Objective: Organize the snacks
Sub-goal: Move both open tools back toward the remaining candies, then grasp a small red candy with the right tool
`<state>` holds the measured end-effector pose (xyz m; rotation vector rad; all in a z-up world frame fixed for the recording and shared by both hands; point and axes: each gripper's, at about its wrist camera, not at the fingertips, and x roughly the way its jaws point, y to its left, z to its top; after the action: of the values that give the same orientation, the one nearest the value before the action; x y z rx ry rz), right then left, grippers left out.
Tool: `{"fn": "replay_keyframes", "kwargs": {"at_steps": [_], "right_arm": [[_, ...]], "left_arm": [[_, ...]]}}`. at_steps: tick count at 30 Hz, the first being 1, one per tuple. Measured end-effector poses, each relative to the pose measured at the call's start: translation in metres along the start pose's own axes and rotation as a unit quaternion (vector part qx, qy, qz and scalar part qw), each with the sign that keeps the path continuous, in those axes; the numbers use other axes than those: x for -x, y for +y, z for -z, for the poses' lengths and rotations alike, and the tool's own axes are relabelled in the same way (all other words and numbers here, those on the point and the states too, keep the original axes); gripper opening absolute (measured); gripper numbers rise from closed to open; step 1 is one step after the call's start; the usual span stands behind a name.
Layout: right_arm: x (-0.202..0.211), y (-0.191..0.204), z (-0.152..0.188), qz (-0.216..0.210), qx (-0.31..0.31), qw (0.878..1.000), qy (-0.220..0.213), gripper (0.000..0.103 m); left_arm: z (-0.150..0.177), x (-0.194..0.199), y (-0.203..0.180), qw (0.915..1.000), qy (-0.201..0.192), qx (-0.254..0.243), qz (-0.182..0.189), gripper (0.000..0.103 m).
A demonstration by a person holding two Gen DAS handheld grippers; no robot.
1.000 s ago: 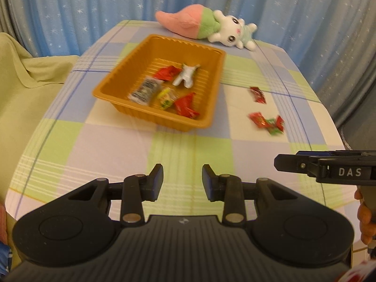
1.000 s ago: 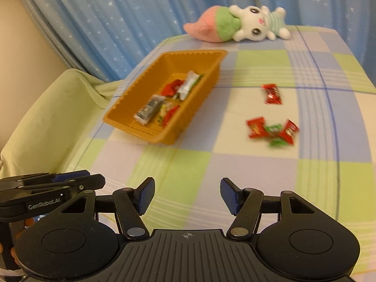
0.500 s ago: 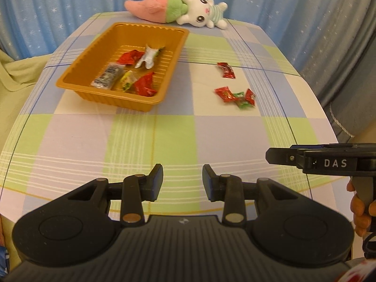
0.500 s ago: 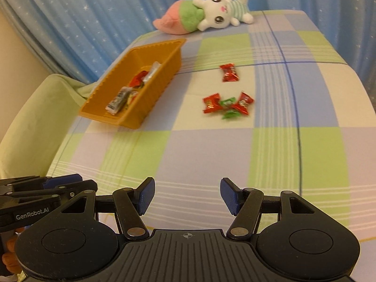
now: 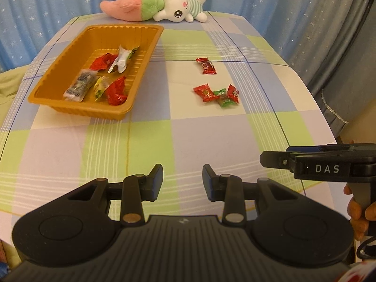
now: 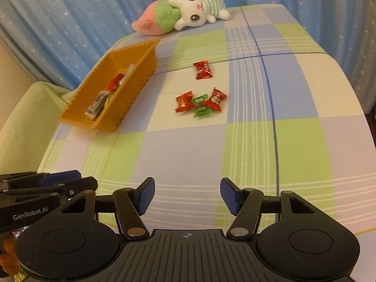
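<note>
snacks lie well ahead of both grippers. nearest, the left gripper [image 5: 180, 180] is held low over the checked tablecloth [image 5: 150, 141], its fingers parted with nothing between them; the right gripper [image 6: 187, 194] sits level beside it, spread wider and also empty. farther on, a cluster of three candies [image 6: 199, 103], two red and one green, lies on the cloth, a single red candy [image 6: 203, 70] just beyond. left of them the orange tray [image 5: 58, 80] holds several wrapped snacks [image 5: 98, 80]. a plush bunny [image 5: 164, 8] lies at the far edge. compared with half a second ago, both grippers have moved closer to the candies, openings unchanged.
</note>
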<state>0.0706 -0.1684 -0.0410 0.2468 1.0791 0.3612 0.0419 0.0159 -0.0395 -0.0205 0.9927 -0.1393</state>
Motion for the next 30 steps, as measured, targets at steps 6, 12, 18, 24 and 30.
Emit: {"fn": "replay_keyframes", "kwargs": {"at_steps": [6,12,18,24,30], "right_arm": [[-0.003,-0.004,-0.007,0.009,-0.005,1.0,-0.006,0.062],[-0.009,-0.008,-0.016,0.017,-0.015,1.0,-0.012,0.062],[-0.013,-0.011,-0.026,0.026,-0.022,0.999,-0.02,0.062],[-0.021,-0.013,-0.037,0.029,-0.024,0.999,-0.026,0.062],[-0.032,-0.015,-0.048,0.03,-0.028,0.999,-0.034,0.062]], "left_arm": [[-0.013,-0.009,-0.004,1.0,-0.003,-0.006,0.006,0.033],[-0.025,-0.02,-0.006,0.9999,-0.002,-0.012,0.011,0.033],[-0.037,-0.031,-0.008,0.9998,-0.003,-0.017,0.014,0.033],[-0.05,-0.04,-0.01,0.9996,-0.008,-0.022,0.014,0.033],[-0.061,-0.051,-0.01,0.9996,-0.01,-0.023,0.012,0.033]]}}
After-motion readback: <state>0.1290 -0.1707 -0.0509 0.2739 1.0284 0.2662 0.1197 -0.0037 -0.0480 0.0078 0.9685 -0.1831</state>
